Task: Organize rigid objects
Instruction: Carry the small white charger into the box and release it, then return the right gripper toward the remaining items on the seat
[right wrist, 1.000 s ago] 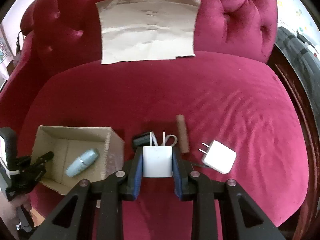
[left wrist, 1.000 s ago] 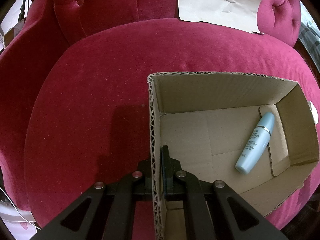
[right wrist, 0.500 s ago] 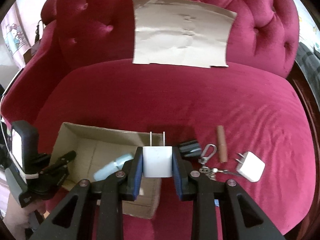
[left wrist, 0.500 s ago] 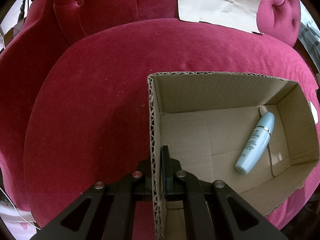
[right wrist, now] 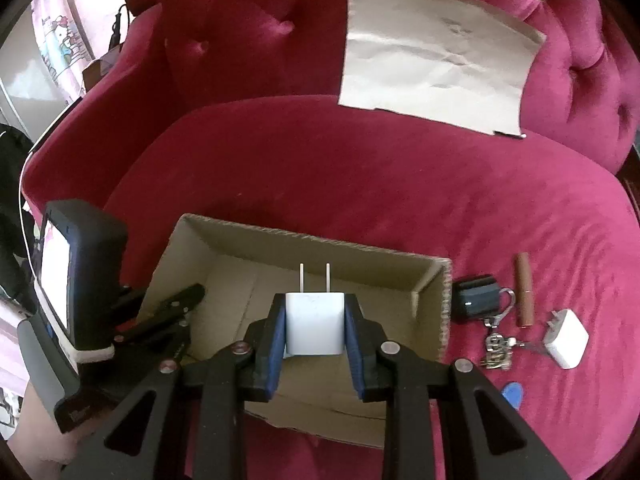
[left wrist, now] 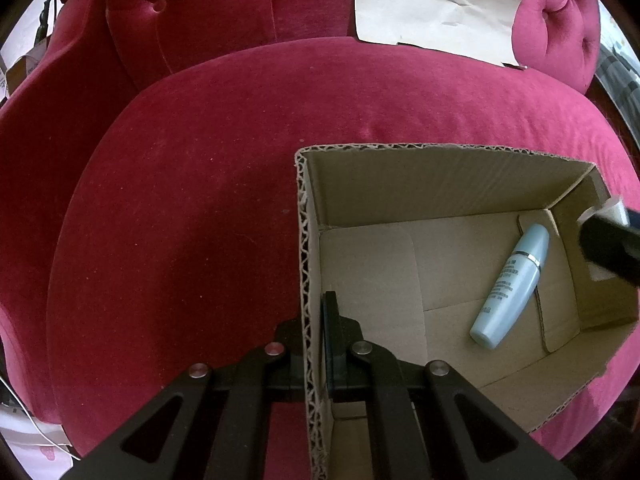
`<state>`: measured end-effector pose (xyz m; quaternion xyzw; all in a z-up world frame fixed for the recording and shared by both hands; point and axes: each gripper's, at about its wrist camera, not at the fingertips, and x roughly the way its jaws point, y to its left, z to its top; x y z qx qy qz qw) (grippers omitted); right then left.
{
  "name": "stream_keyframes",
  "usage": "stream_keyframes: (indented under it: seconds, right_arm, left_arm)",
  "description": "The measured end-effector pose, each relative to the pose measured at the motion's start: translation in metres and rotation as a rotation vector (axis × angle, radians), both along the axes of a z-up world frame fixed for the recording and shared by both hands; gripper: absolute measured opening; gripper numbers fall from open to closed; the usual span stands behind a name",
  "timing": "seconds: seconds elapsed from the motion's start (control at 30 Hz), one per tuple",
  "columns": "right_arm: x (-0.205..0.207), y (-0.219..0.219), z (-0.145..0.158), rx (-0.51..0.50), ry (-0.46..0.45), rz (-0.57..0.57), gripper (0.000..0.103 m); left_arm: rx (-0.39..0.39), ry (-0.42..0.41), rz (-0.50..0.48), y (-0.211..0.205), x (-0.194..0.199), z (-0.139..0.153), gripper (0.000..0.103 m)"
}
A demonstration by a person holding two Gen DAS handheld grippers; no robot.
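Observation:
An open cardboard box sits on the red velvet sofa seat. My left gripper is shut on the box's left wall. A pale blue bottle lies inside on the box floor. My right gripper is shut on a white plug charger, prongs pointing forward, held above the box's inside. That gripper's tip with the charger shows at the right edge of the left wrist view.
Right of the box on the seat lie a black key fob with keys, a brown tube and a second white charger. A sheet of paper leans on the backrest.
My right gripper has moved left with the charger, from above the seat to over the box. It now shows in the left wrist view. My left gripper has not moved.

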<state>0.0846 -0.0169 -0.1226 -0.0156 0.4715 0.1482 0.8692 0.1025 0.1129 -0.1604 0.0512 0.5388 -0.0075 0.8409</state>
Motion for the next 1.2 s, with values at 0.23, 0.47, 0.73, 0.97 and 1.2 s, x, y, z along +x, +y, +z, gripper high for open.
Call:
stream_keyframes:
  seconds: [0.23,0.47,0.73,0.97,1.2]
  right_arm:
    - [-0.001,0.013,-0.013,0.033,0.015,0.025,0.029]
    - [0.0,0.019,-0.017,0.062,0.025,0.039,0.029]
    - [-0.002,0.011,-0.005,0.029,-0.052,-0.007,0.087]
    - [-0.006,0.008,0.006,0.0,-0.101,-0.016,0.103]
    - [-0.008,0.004,0.01,-0.032,-0.099,-0.022,0.103]
  left_arm:
    - [-0.001,-0.003,0.0,-0.001,0.0,-0.001,0.004]
    - [-0.004,-0.005,-0.004,0.0,-0.001,-0.002,0.005]
    - [-0.004,-0.007,-0.002,0.001,-0.002,-0.001,0.004]
    - [-0.005,-0.006,-0.001,0.0,-0.002,-0.001,0.004]
    - [-0.01,-0.005,0.002,0.002,-0.002,0.001,0.004]
